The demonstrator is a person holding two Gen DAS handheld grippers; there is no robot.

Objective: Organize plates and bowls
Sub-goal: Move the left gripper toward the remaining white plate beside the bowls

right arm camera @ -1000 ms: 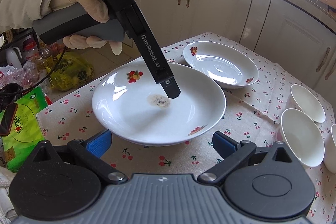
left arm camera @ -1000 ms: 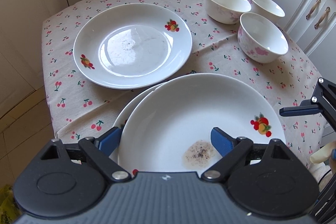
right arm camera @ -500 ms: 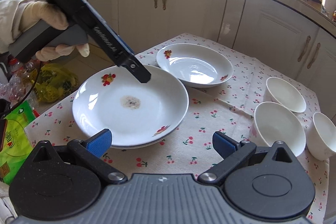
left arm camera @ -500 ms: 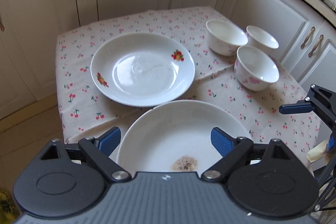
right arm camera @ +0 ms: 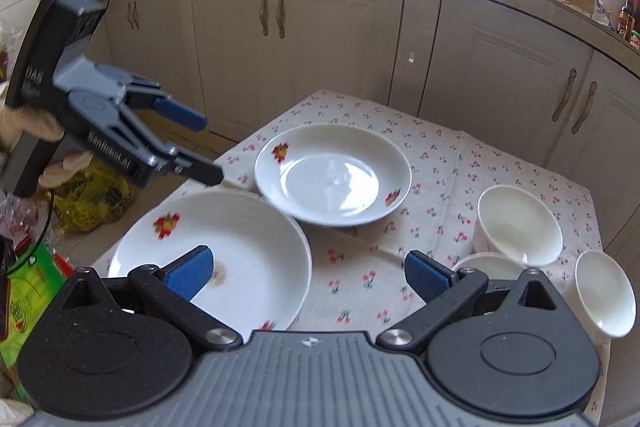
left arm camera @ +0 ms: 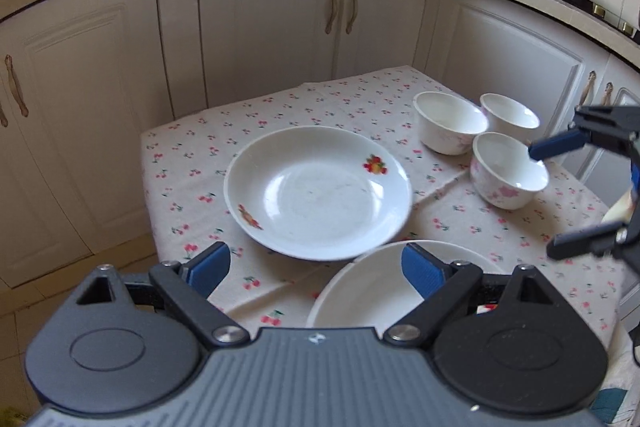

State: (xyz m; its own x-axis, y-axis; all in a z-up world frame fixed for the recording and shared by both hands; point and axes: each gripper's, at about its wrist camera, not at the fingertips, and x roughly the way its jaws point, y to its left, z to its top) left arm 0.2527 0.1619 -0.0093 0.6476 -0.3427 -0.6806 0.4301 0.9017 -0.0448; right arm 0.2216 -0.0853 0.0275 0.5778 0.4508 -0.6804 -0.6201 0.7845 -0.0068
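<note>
Left wrist view shows the left hand-held gripper (left arm camera: 316,269) with its blue pads spread wide and nothing between them, held above the near edge of the table (left arm camera: 280,103), which wears a cherry-print cloth. Just beyond the pads lies a clean white plate (left arm camera: 318,193) with two fruit decals, near the middle of the table. A second plate (left arm camera: 372,287), partly hidden by the gripper body, sits at the near edge, its rim just beside the clean one; whether the rims touch cannot be told. Three white bowls (left arm camera: 450,123) cluster toward the far right corner, close together, the nearest with pink flowers on its side. At the right edge of this view the right hand-held gripper (left arm camera: 560,195) reaches in over the table, fingers well apart and empty. Right wrist view confirms this: its own pads (right arm camera: 188,273) stand wide over bare cloth, gripping nothing. The soiled plate (right arm camera: 224,251), with a brownish smear near its centre, lies at the table's left near corner in this view. A gloved hand (right arm camera: 28,131) holds the left gripper above that corner.
</note>
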